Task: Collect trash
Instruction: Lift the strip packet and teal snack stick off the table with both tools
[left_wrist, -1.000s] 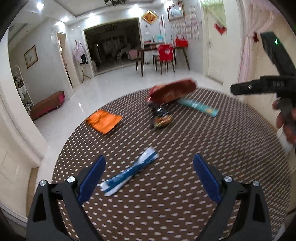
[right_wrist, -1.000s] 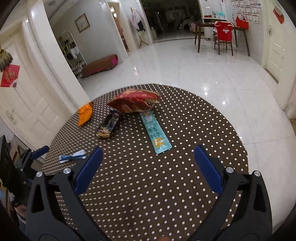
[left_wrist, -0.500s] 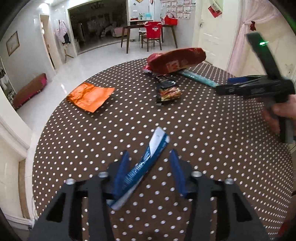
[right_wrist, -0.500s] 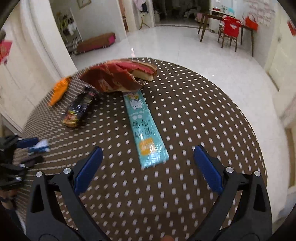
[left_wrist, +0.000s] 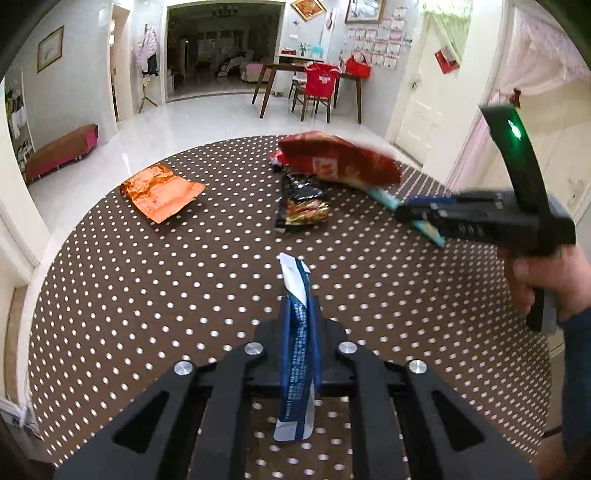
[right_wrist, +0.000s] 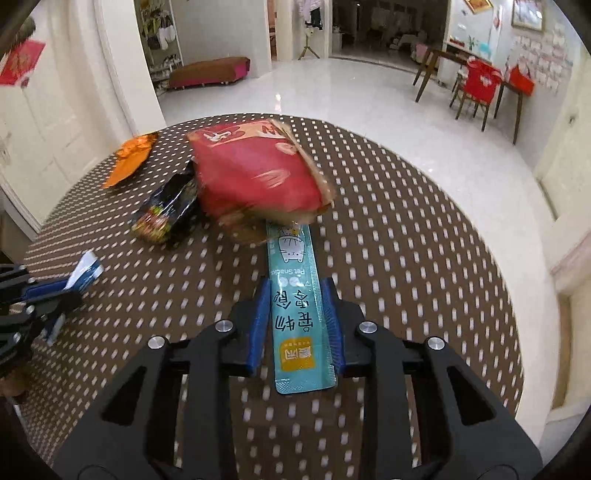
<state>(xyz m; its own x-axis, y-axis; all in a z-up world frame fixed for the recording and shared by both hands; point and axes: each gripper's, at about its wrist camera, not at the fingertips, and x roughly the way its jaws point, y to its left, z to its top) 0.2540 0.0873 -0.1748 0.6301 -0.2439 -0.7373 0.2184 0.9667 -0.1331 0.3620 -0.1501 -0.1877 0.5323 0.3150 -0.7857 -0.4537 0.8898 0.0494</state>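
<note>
My left gripper (left_wrist: 299, 301) is shut on a blue and white wrapper (left_wrist: 295, 354), which runs lengthwise between the pads; its white end sticks out ahead. My right gripper (right_wrist: 295, 291) straddles a long teal pet-snack wrapper (right_wrist: 295, 317). Its jaws are closing, with the blue pads at the wrapper's two long edges, and the wrapper still lies flat on the table. In the left wrist view the right gripper (left_wrist: 402, 212) shows at the right, held by a hand (left_wrist: 546, 280). A red snack bag (right_wrist: 255, 177) overlaps the teal wrapper's far end.
On the round brown dotted table (left_wrist: 147, 295) there are also a black snack wrapper (left_wrist: 303, 206) and an orange foil wrapper (left_wrist: 162, 192) at the far left. Beyond the table lie white floor, a bench (left_wrist: 62, 151) and a dining table with chairs (left_wrist: 314, 85).
The left jaws have closed onto the blue and white wrapper. The right gripper has come down over the teal wrapper, and its jaws have narrowed from wide open to the wrapper's edges.
</note>
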